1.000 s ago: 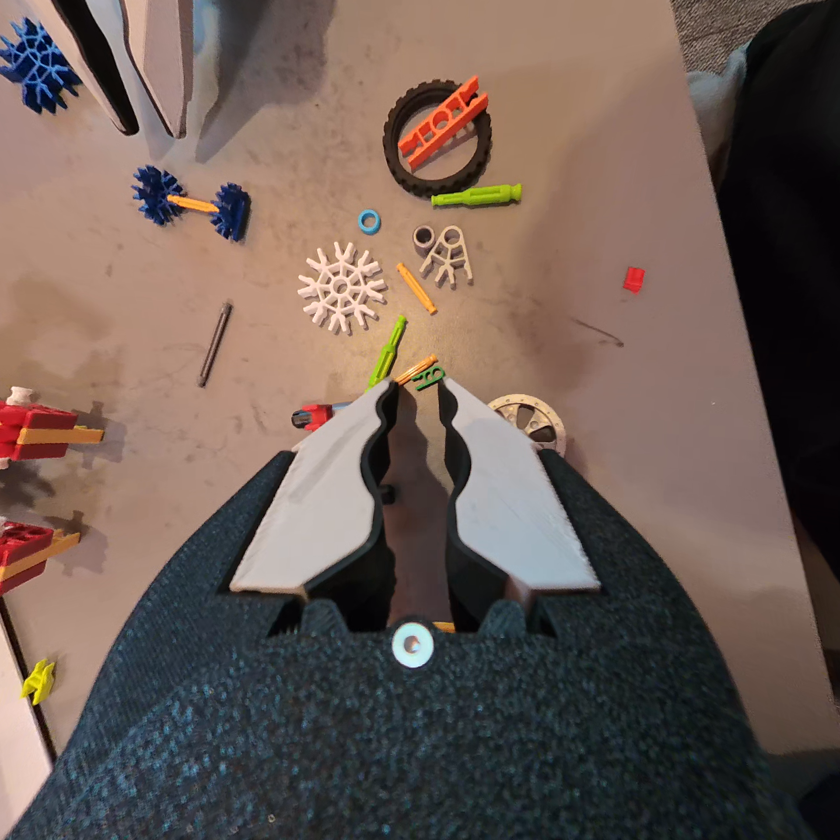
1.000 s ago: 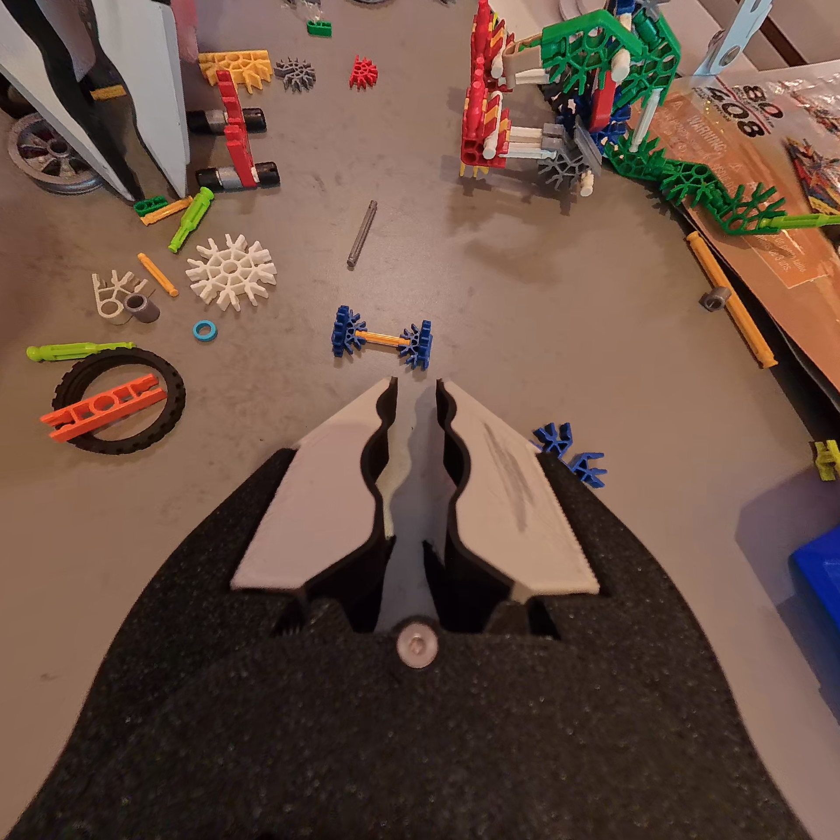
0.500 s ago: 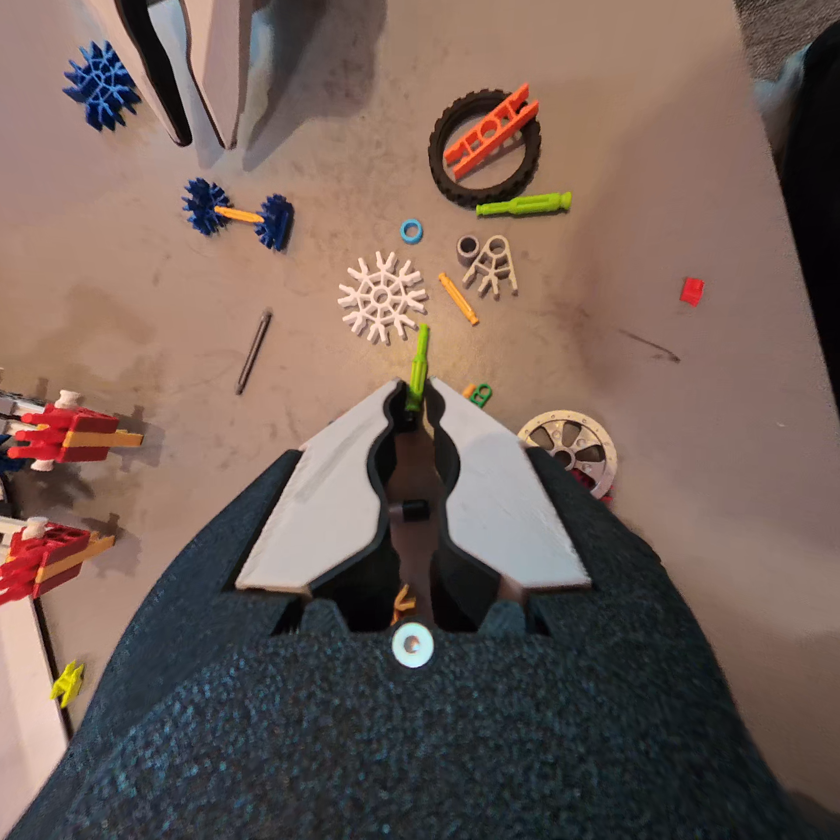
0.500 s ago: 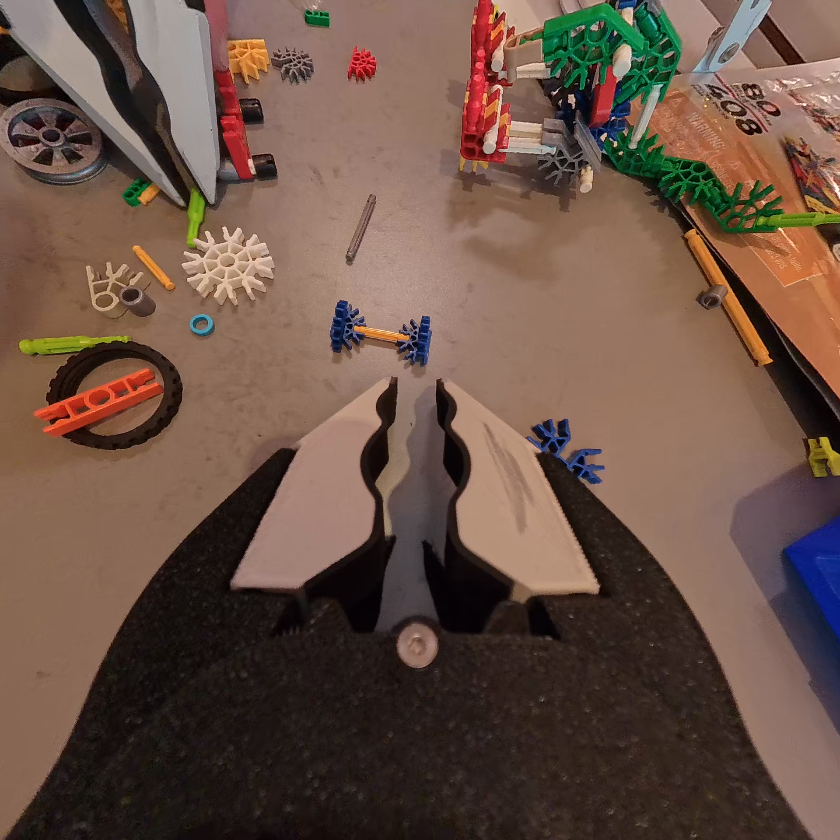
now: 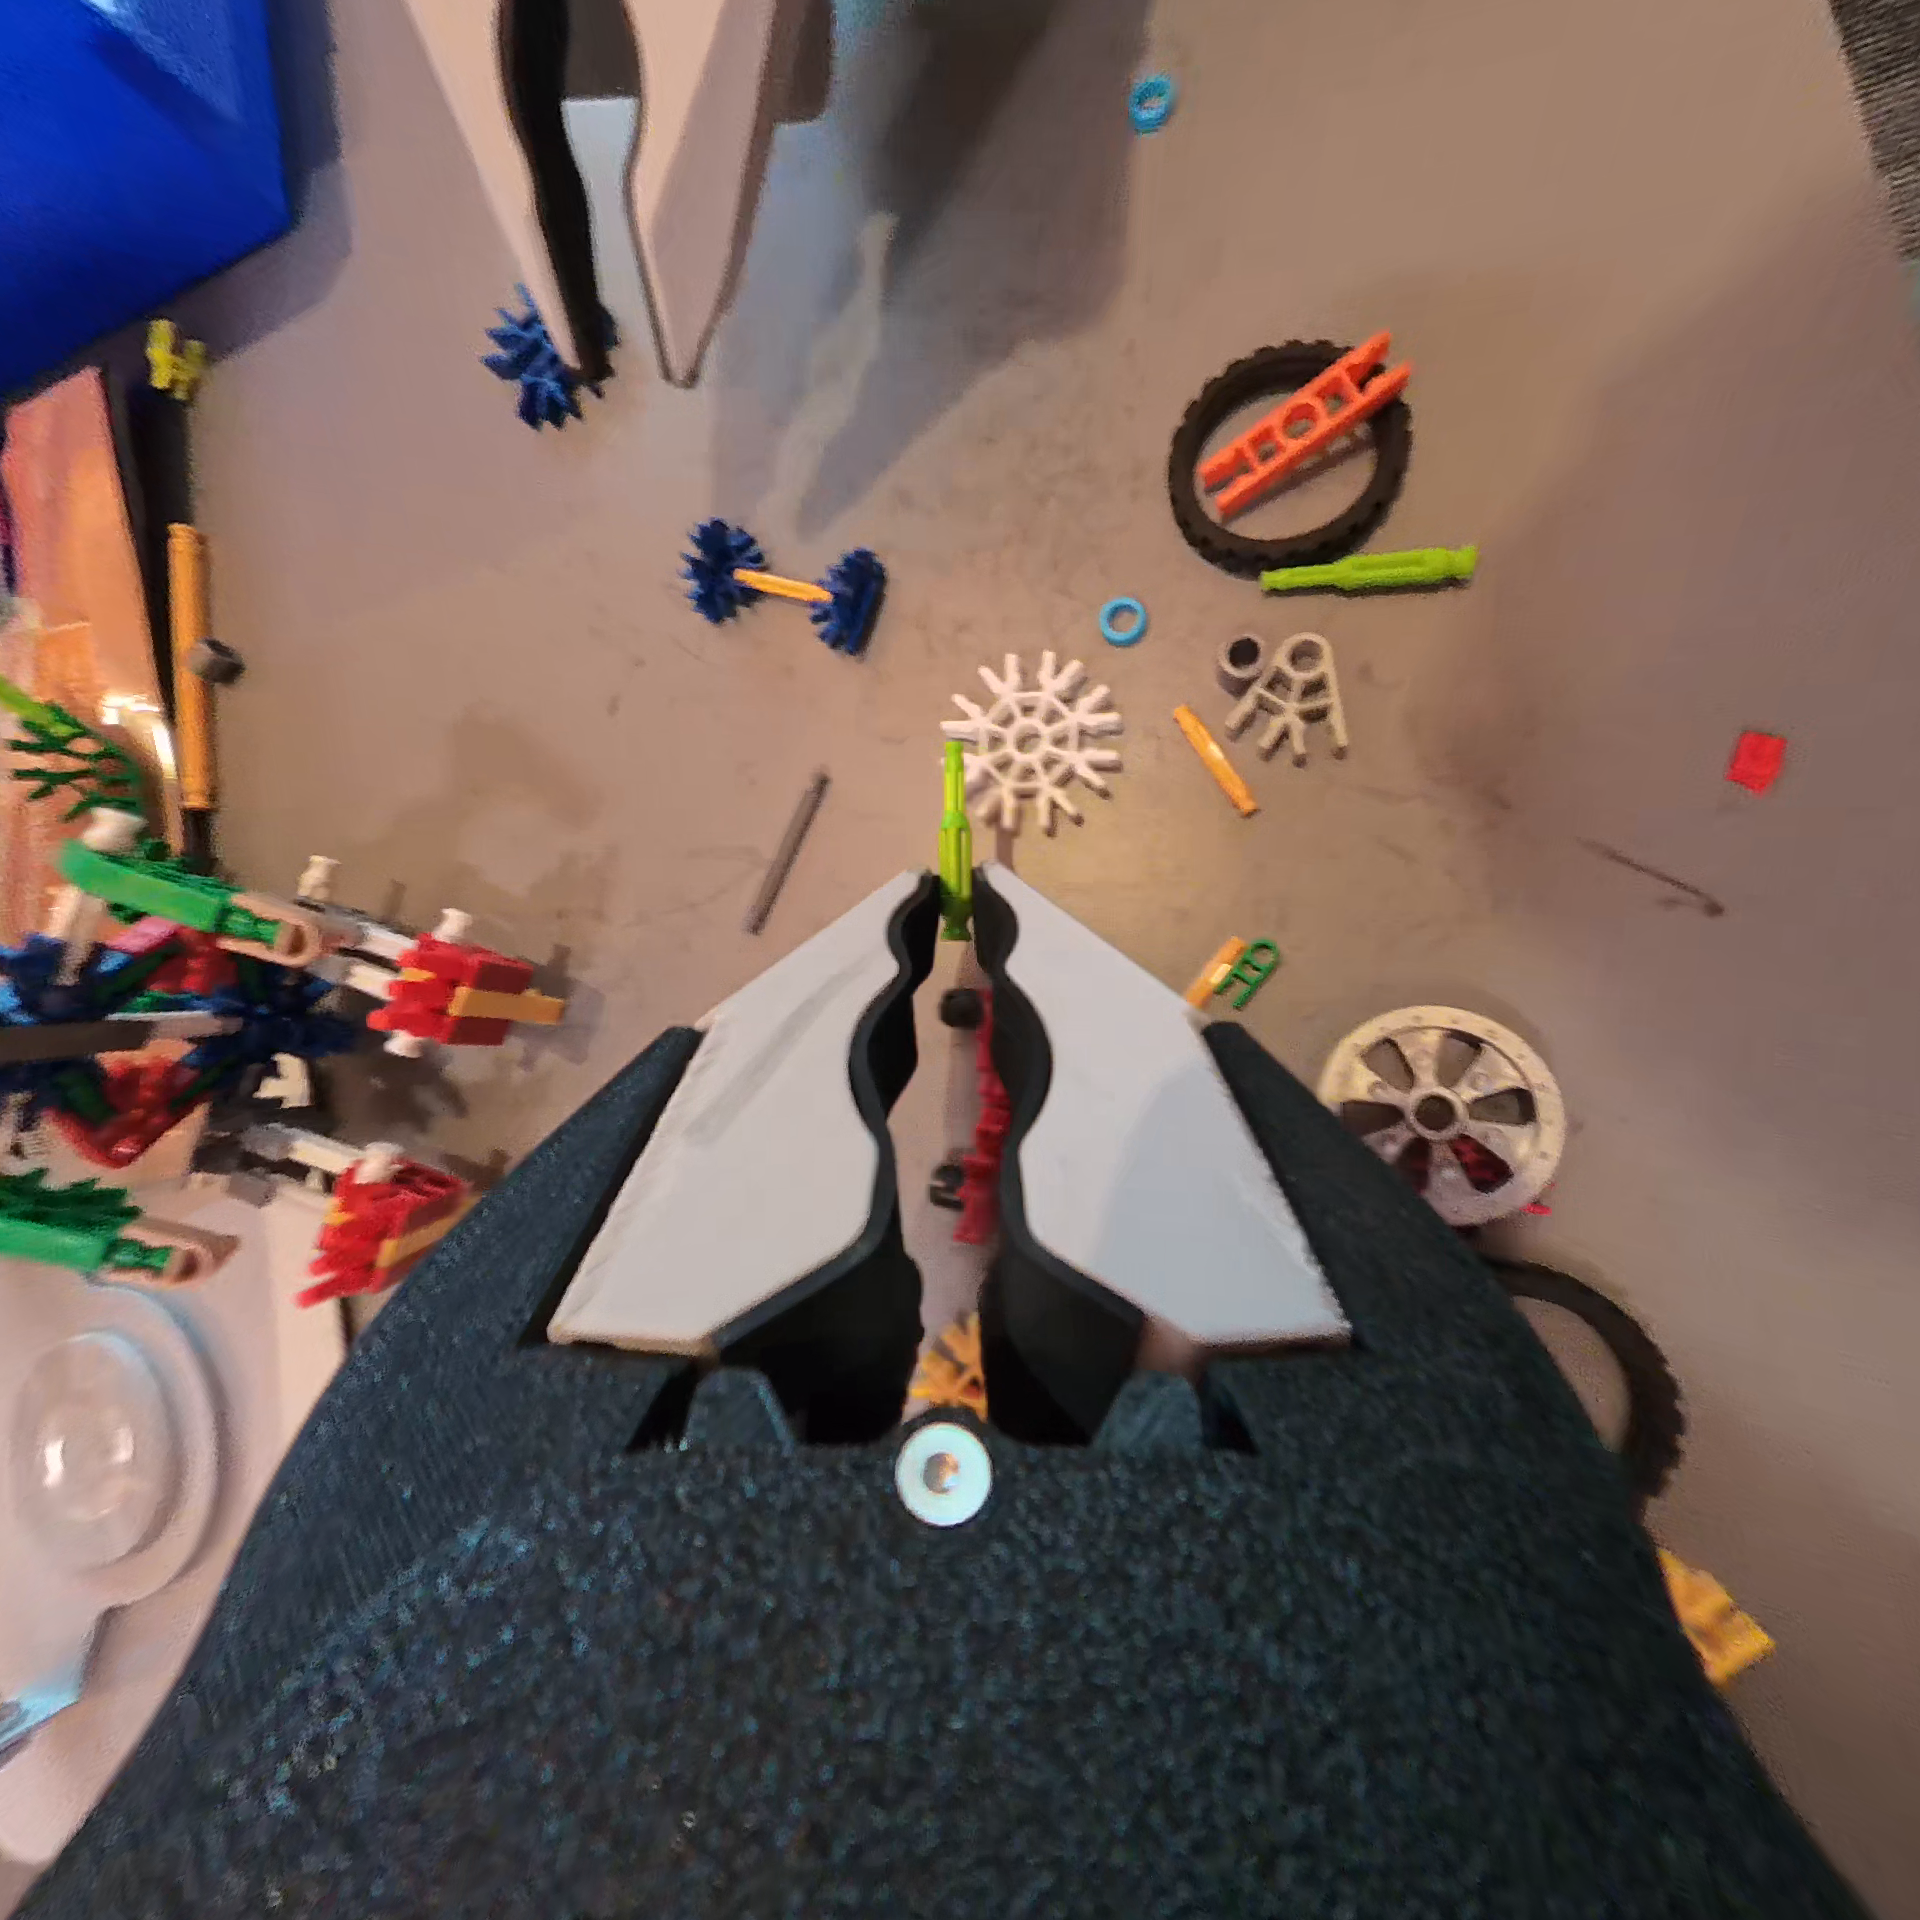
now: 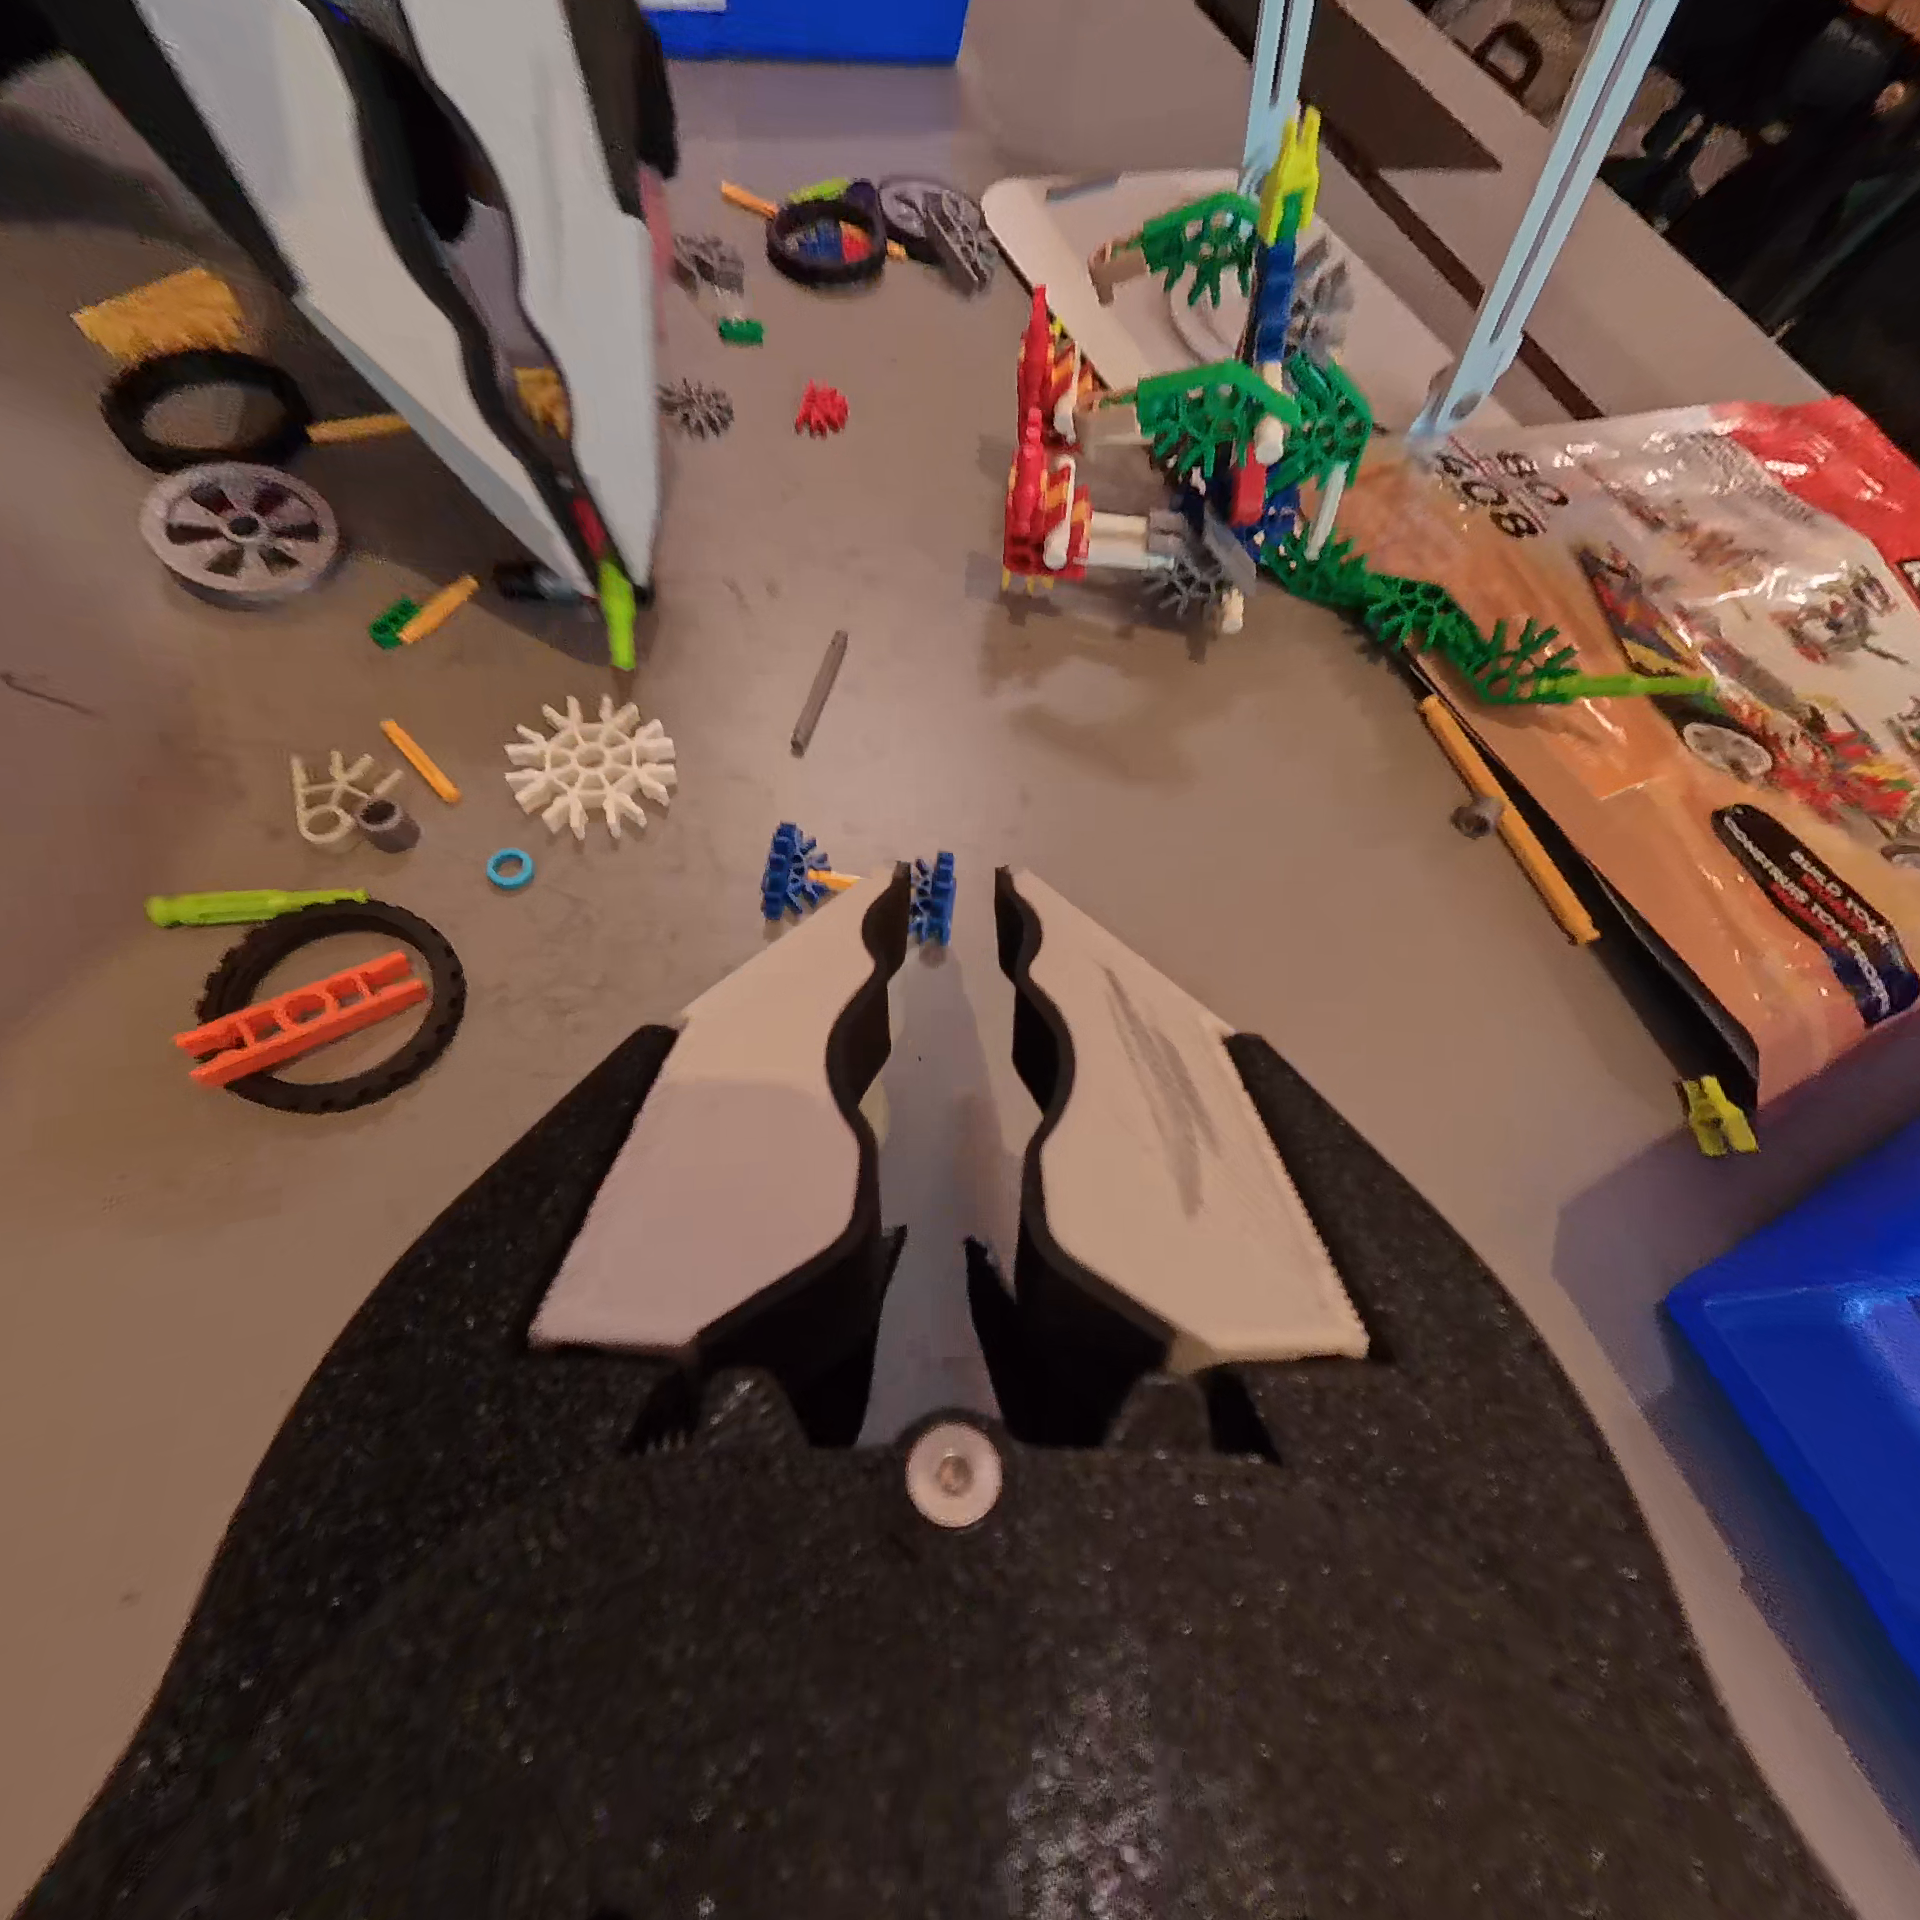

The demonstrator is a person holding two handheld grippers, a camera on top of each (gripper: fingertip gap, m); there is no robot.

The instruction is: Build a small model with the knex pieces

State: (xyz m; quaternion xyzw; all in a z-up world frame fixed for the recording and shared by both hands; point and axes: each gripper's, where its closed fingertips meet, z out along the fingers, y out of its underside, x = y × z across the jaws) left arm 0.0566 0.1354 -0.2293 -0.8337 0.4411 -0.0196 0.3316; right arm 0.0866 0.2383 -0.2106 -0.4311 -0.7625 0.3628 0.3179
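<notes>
The left tool (image 5: pixel 954 894) is clenched on a lime green rod (image 5: pixel 953 842), which sticks straight out past its tips toward a white snowflake piece (image 5: pixel 1032 741) just beyond. To its right lie a silver wheel (image 5: pixel 1442 1114) and a black tyre (image 5: pixel 1288 462) with an orange strip across it. The right tool (image 6: pixel 945 891) hangs released over the grey table (image 6: pixel 935 665), its tips either side of one end of a blue dumbbell-like piece (image 6: pixel 931 896). Farther ahead to the right stands a red and green model (image 6: pixel 1174 457).

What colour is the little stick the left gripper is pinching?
Lime green rod, pinched in the left gripper; clearest in the left wrist view.
</notes>
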